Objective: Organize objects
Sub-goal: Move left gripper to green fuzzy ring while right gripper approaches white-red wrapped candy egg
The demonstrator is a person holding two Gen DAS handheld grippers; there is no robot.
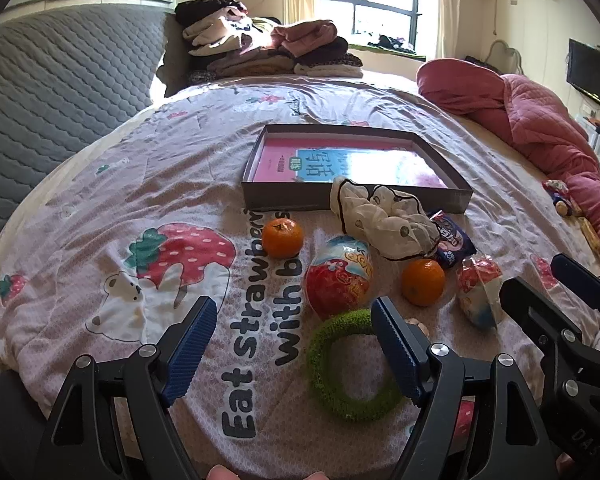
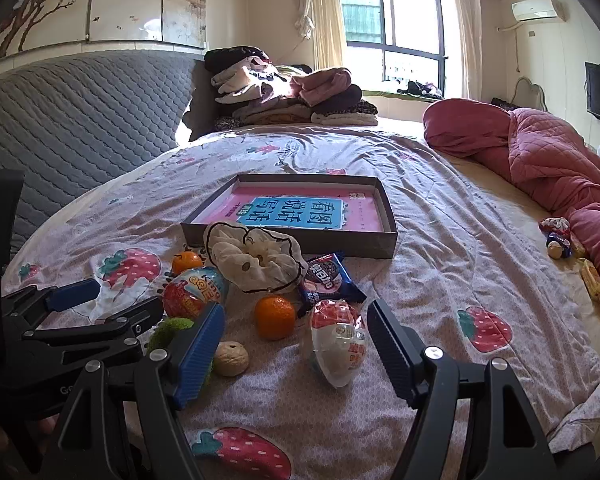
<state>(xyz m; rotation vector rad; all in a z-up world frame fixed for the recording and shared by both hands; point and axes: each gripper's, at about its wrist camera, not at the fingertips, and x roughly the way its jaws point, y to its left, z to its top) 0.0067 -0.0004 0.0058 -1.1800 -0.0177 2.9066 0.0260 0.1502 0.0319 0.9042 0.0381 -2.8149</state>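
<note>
Objects for sorting, clustered on the strawberry-print bedspread [image 1: 100, 208] just in front of a shallow grey box [image 2: 292, 240] with a pink book inside: two oranges [image 1: 282, 237] [image 1: 423, 282], a large foil egg [image 1: 338, 276], a smaller wrapped egg [image 2: 338, 342], a cream scrunchie [image 2: 256, 260], a blue biscuit packet [image 2: 328, 280], a green fuzzy ring [image 1: 352, 368], a walnut [image 2: 230, 358]. Left gripper [image 1: 290, 346] tilted down, jaws wide apart, empty, right finger over the ring. Right gripper [image 2: 296, 350] likewise spread, gripping nothing, the smaller egg between its fingers, untouched.
</note>
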